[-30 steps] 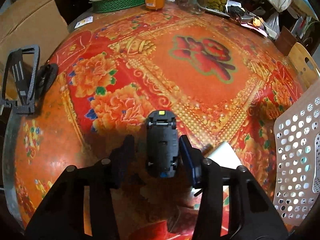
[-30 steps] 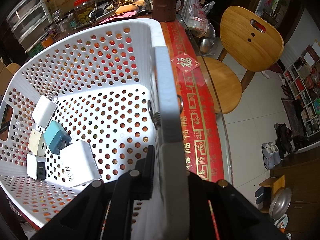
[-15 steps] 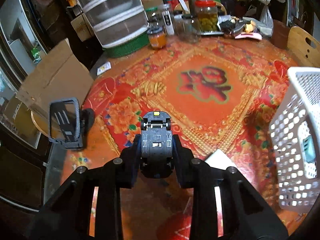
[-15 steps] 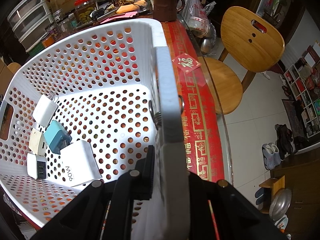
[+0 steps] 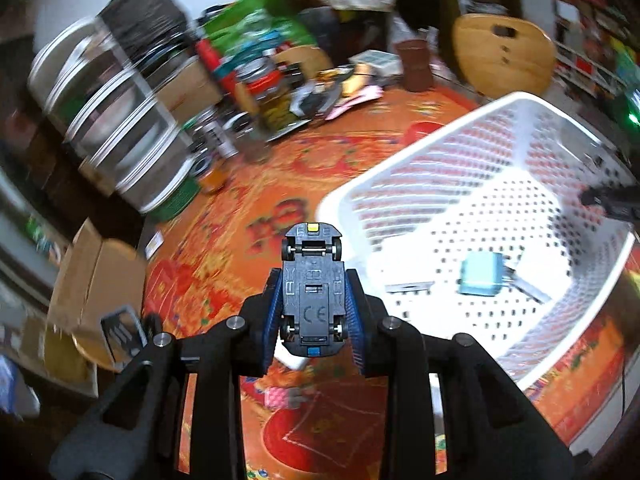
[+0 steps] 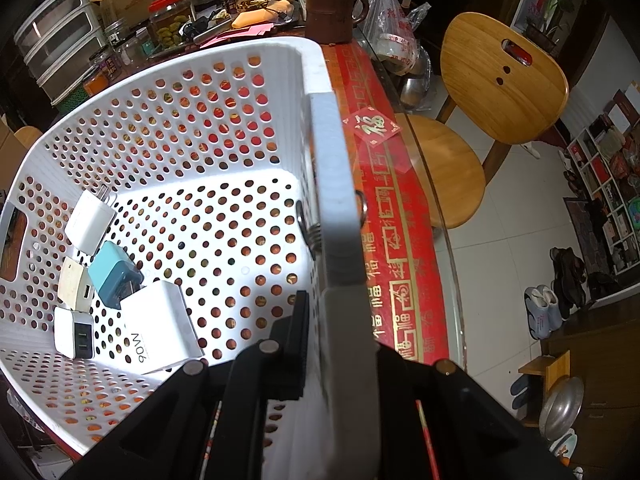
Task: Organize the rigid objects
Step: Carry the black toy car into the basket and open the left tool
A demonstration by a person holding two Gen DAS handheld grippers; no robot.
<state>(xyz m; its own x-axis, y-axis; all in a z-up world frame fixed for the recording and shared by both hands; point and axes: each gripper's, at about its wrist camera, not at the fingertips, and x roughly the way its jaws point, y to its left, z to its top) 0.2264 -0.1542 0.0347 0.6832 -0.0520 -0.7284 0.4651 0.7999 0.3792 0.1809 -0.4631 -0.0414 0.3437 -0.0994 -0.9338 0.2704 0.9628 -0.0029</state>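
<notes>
Since half a second ago the left claw [image 5: 314, 300] has swung rightward and higher, so the white perforated basket [image 5: 404, 160] now fills the view from 1 to 4 o'clock rather than sitting at the right edge. The left claw pinches a dark toy car [image 5: 313, 292], underside up with its wheels showing, held above the red floral tabletop [image 5: 248, 248] just beside the basket's near-left corner. The right claw [image 6: 336, 344] has not shifted: its jaws are pressed onto the basket's rim [image 6: 334, 184], one finger inside and one outside. Inside the basket at 9 o'clock lie a teal charger [image 6: 114, 274], a large white charger [image 6: 160, 326] and smaller white adapters [image 6: 90, 222]. The left view is motion-blurred, so the jars and clutter at 11 o'clock are hard to make out.
</notes>
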